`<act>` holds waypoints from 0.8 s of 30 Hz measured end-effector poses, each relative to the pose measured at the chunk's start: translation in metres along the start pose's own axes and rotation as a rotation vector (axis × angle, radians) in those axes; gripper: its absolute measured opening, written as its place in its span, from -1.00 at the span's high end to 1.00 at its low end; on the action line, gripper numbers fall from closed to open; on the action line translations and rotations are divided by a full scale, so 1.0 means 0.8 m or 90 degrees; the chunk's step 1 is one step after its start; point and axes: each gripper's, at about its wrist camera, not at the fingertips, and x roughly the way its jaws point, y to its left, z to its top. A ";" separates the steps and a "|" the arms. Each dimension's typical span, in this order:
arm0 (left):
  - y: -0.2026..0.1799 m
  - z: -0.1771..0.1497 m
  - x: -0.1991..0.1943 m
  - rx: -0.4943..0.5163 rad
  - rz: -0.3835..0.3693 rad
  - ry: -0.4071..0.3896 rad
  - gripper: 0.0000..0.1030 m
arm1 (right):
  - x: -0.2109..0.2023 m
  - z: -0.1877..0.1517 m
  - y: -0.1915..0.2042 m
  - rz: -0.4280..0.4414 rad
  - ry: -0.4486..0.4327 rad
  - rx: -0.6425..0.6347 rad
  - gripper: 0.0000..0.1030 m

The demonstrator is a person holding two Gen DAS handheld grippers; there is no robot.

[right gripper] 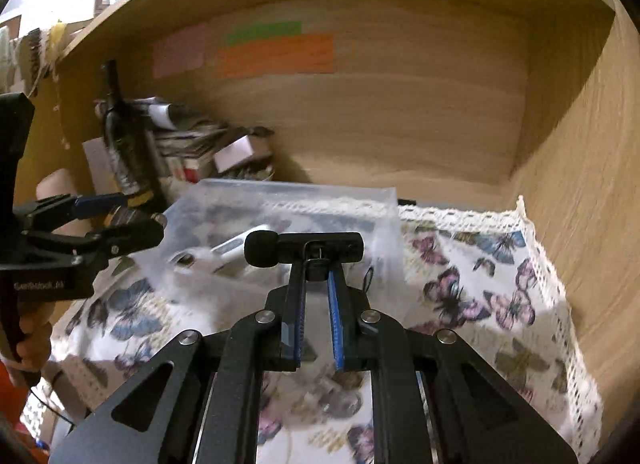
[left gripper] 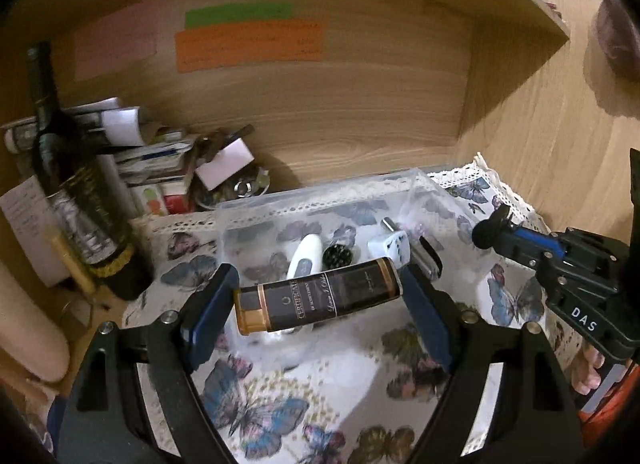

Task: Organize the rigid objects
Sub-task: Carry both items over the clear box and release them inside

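Overall, a wooden alcove (right gripper: pixel 400 124) walls in the butterfly-print cloth (right gripper: pixel 480 296) at rear and right, leaving open room right of the clear plastic bin (left gripper: pixel 320 200). Left gripper (left gripper: pixel 316 296) jaws are clamped on a dark gold-capped bottle (left gripper: pixel 320 296), above the bin. Right gripper (right gripper: pixel 318 276) jaws pinch a small black microphone (right gripper: pixel 280 248), at the bin's near wall.

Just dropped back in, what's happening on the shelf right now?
The left tool holds a dark bottle with a gold cap sideways over the clear plastic bin. The right tool grips a small black microphone near the bin's edge. A white device and a white adapter already lie inside.
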 end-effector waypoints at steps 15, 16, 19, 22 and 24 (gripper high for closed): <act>-0.019 0.009 0.101 0.018 -0.037 0.109 -0.61 | 0.069 -0.001 -0.018 0.024 0.090 0.017 0.70; -0.020 0.008 0.103 0.018 -0.037 0.111 -0.61 | 0.069 -0.001 -0.019 0.026 0.091 0.019 0.61; -0.021 0.009 0.098 0.021 -0.035 0.105 -0.62 | 0.061 -0.002 -0.019 0.027 0.080 0.020 0.33; -0.020 0.012 0.085 0.020 -0.034 0.091 -0.66 | 0.048 0.000 -0.018 0.030 0.070 0.014 0.33; -0.018 0.014 0.072 0.017 -0.031 0.078 -0.78 | 0.036 -0.001 -0.016 0.028 0.060 0.008 0.29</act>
